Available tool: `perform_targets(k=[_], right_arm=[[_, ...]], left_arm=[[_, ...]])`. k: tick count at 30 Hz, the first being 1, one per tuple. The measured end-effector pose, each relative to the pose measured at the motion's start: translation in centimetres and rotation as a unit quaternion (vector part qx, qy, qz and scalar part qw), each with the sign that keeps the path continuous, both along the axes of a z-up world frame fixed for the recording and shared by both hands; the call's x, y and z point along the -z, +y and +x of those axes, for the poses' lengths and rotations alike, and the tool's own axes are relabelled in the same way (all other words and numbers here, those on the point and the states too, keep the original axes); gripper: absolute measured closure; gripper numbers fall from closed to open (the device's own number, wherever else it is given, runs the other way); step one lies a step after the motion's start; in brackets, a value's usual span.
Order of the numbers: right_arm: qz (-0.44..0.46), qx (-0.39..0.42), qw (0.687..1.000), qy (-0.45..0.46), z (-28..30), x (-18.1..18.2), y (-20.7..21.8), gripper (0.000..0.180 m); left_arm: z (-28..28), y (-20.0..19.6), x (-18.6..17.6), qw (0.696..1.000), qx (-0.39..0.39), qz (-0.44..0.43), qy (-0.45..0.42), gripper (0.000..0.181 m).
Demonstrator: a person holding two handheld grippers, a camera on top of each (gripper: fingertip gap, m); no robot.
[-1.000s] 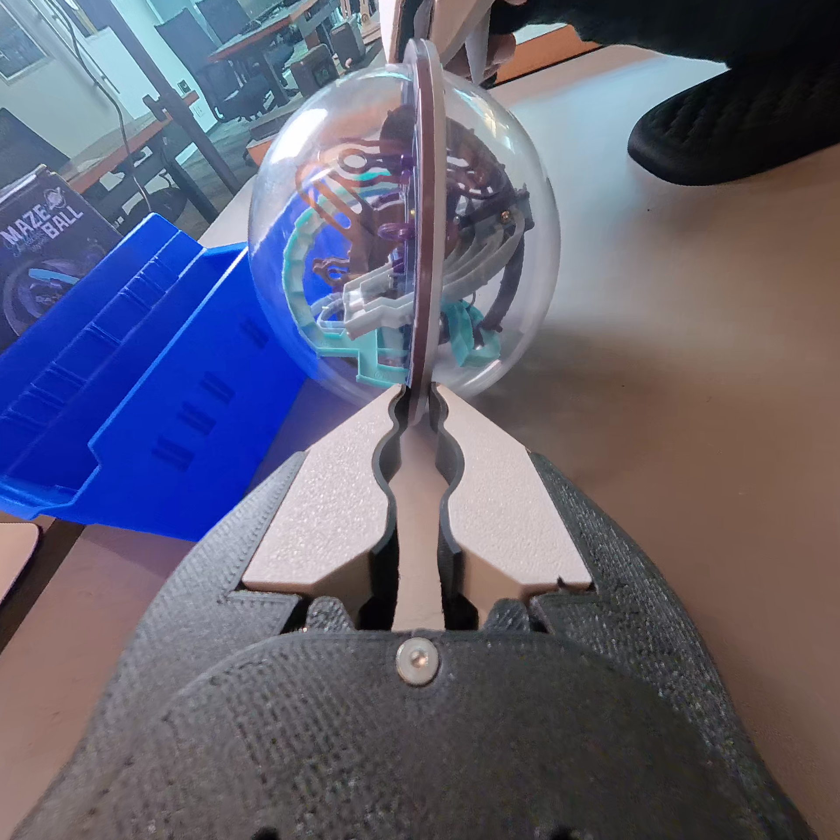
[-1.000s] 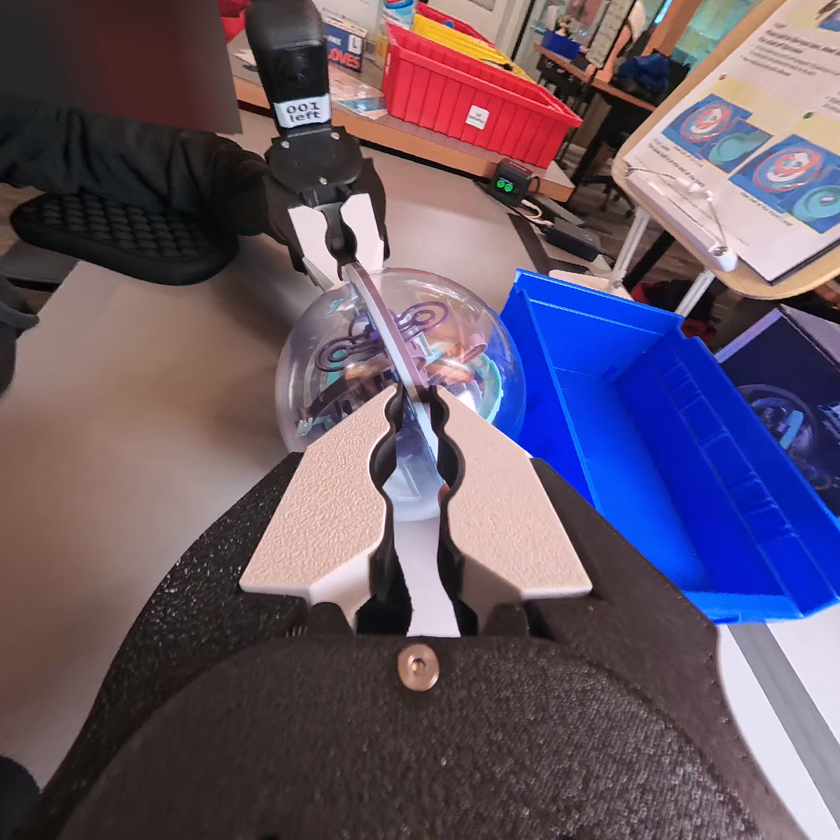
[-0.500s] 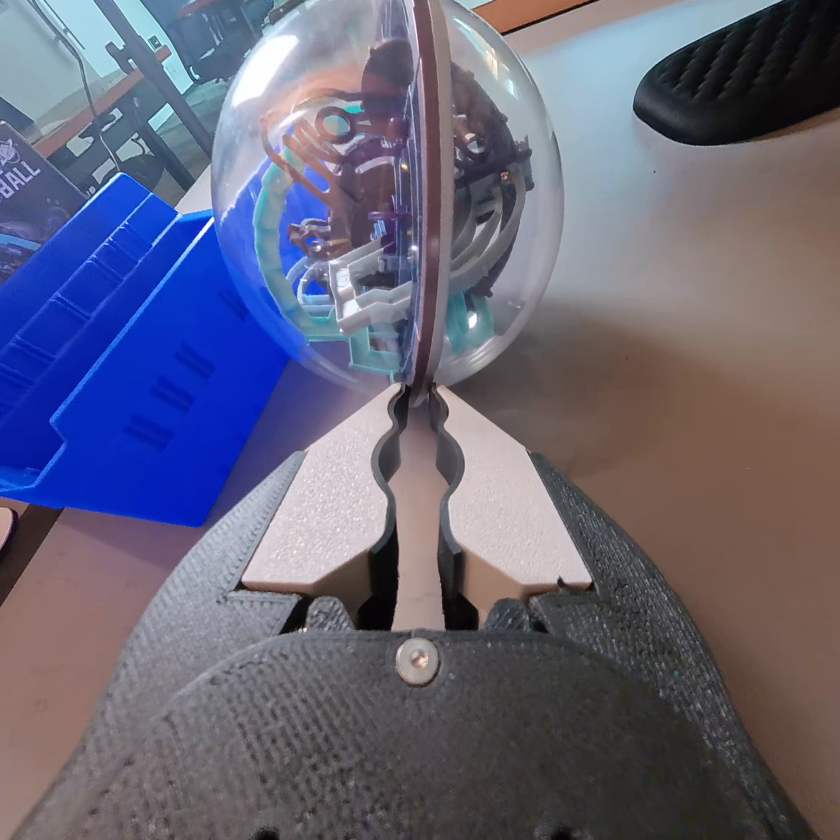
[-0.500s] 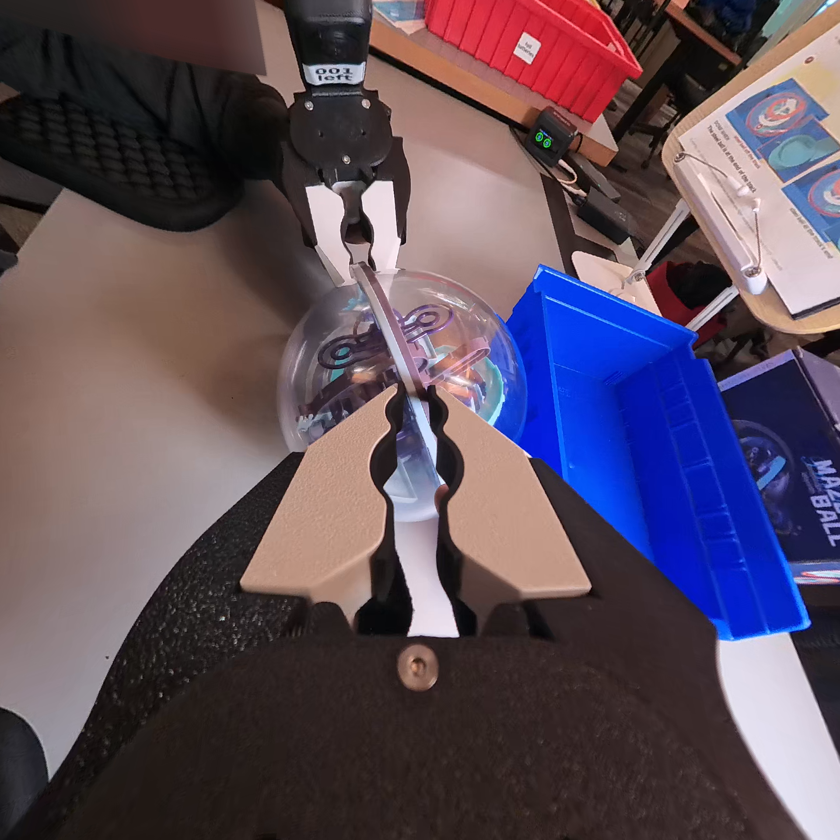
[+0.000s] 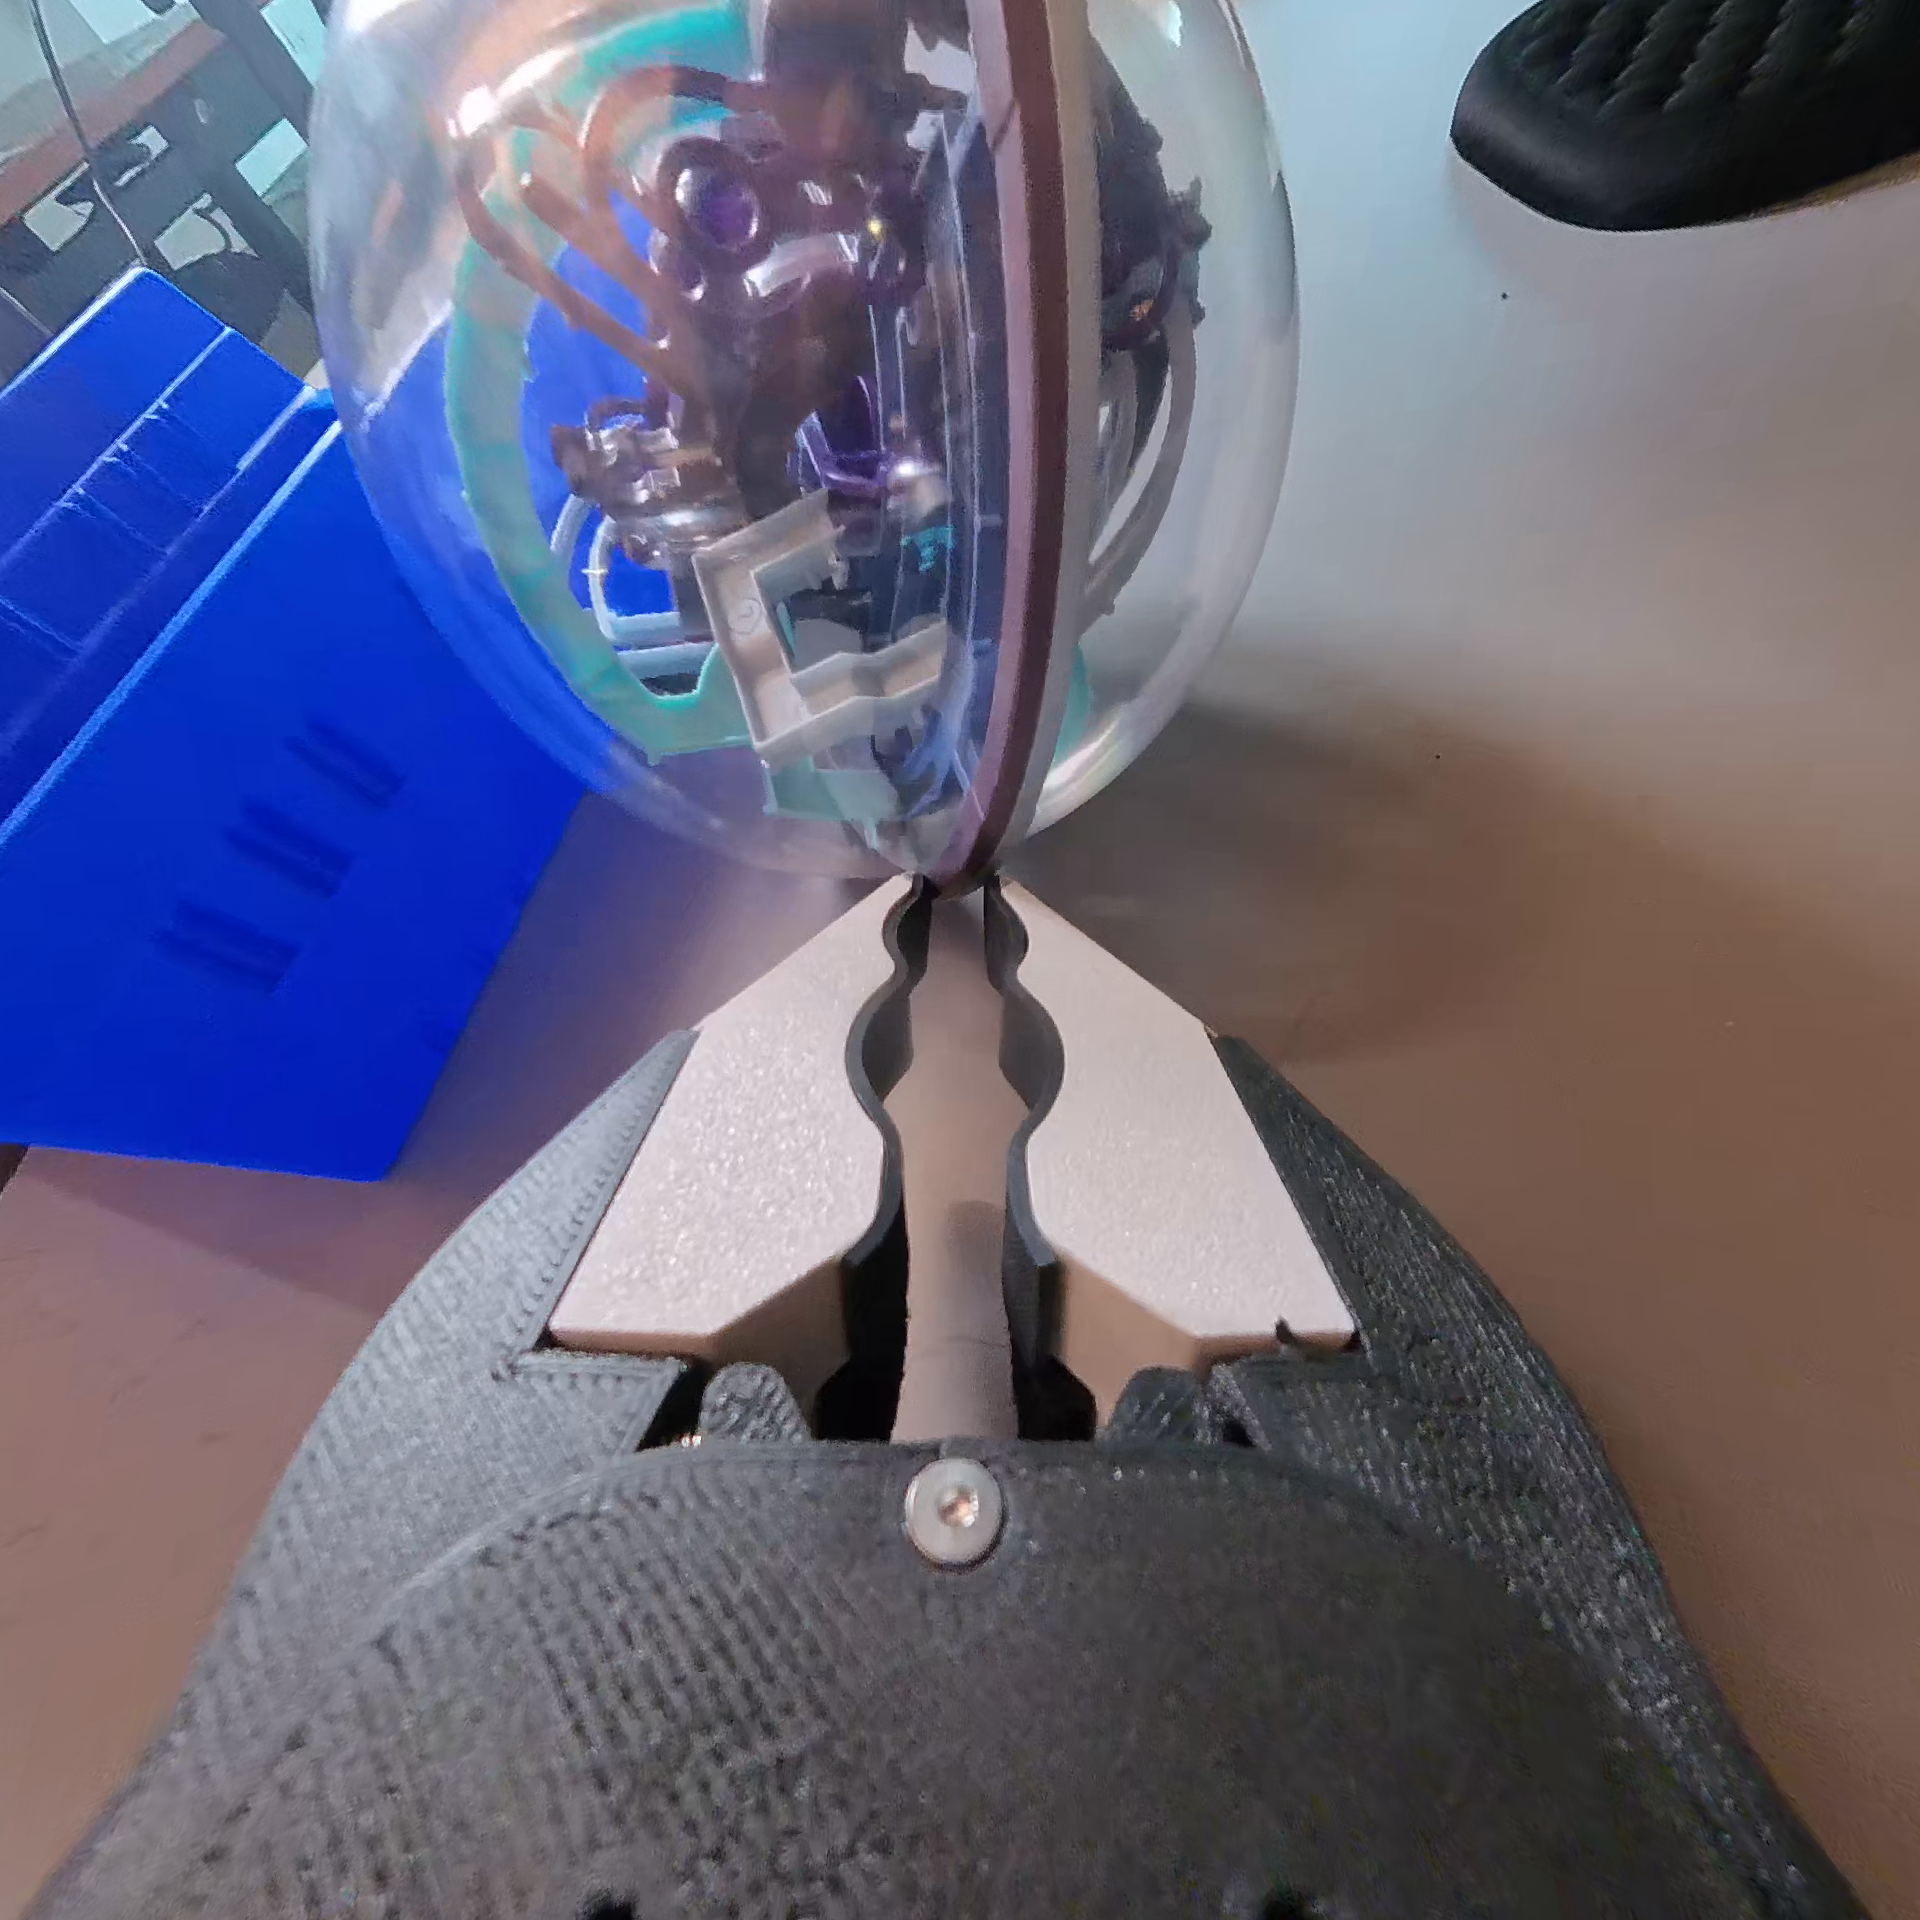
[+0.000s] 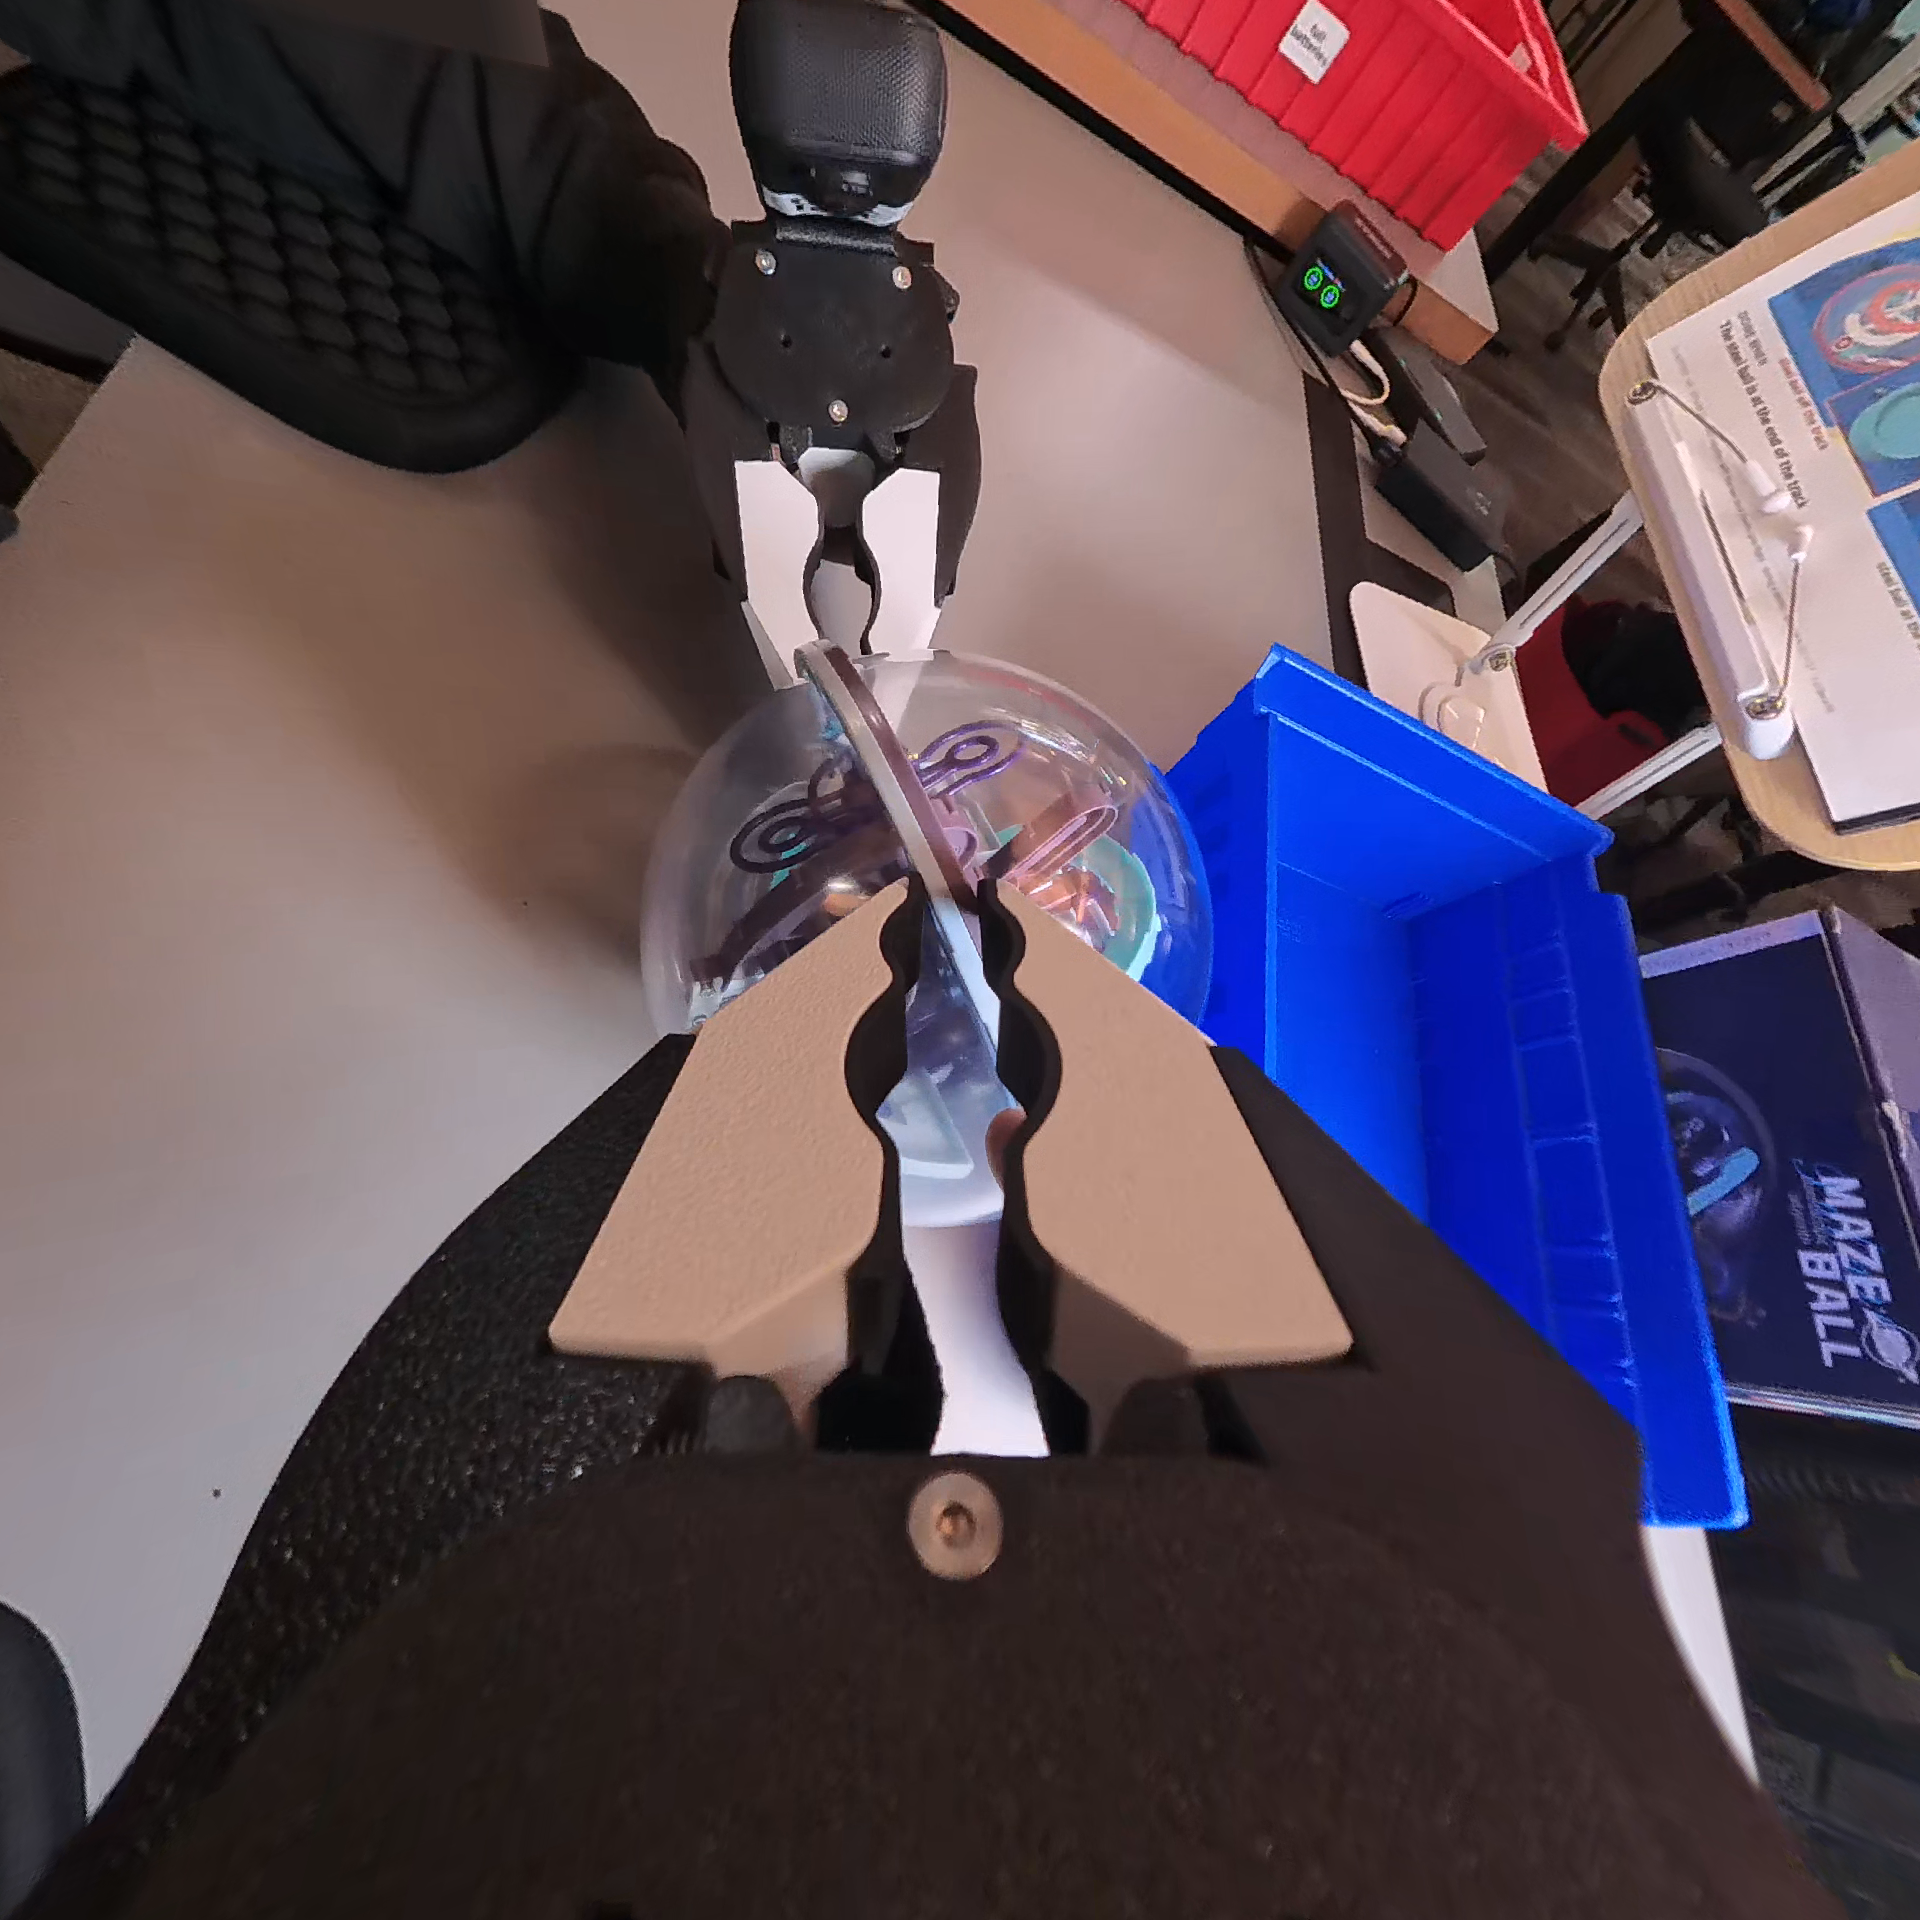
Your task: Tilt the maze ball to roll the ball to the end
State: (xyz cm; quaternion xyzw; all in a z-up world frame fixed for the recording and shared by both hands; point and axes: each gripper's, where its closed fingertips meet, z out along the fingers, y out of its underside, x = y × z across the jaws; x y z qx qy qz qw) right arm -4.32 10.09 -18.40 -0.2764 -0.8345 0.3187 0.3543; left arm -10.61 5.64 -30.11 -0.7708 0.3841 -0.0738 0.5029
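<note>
The maze ball [image 5: 810, 416] is a clear sphere with teal, purple, brown and grey tracks inside and a brown rim around its middle. My left gripper [image 5: 961, 883] is shut on the near edge of that rim. My right gripper [image 6: 951, 894] is shut on the rim at the opposite side of the maze ball [image 6: 1039, 810]. The left gripper [image 6: 842, 634] also shows in the right wrist view, gripping the far edge from above. The sphere hangs between both grippers just over the table. I cannot pick out the small rolling ball for certain.
A blue bin [image 5: 260, 831] stands right beside the sphere and also shows in the right wrist view [image 6: 1455, 987]. The maze ball's box [image 6: 1818, 1195] lies beyond it. A black mesh chair part [image 6: 260, 260], a red bin [image 6: 1403, 83] and an instruction sheet on a stand [image 6: 1787, 416] surround the grey table [image 6: 312, 935].
Both grippers kept their hold and turned the sphere. The right wrist view now looks down more steeply, the left gripper stands more upright over the ball, and the sphere fills more of the left view.
</note>
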Motion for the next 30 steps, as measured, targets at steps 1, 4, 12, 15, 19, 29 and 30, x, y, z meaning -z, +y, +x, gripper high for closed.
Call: perform_targets(k=[1,4,12,15,19,29,30], right_arm=[[0.003,0.000,1.000,-0.001,-0.1,0.0,-0.1,0.171],[0.002,0.005,1.000,-0.004,0.0,0.0,0.2,0.171],[-0.101,0.036,0.994,0.028,2.6,1.3,2.4,0.172],[-0.106,0.038,0.993,0.040,2.8,1.2,2.3,0.172],[-0.105,0.037,0.993,0.045,2.8,1.2,2.1,0.172],[-0.087,0.028,0.994,0.056,2.8,0.9,1.2,0.171],[-0.084,0.027,0.995,0.056,2.9,0.8,1.0,0.172]], left_arm=[[0.0,0.0,0.0,1.000,0.000,-0.001,0.001,0.171],[-0.3,0.0,-0.2,1.000,-0.003,0.005,0.008,0.172],[-0.3,-0.3,-3.8,0.998,-0.005,0.064,-0.025,0.174],[-0.2,-0.3,-3.8,0.998,-0.004,0.063,-0.030,0.173],[-0.2,-0.4,-3.8,0.998,-0.005,0.064,-0.026,0.173],[0.1,-0.6,-2.9,0.998,0.008,0.068,0.001,0.173],[0.1,-0.6,-2.8,0.998,0.009,0.067,0.002,0.173]])
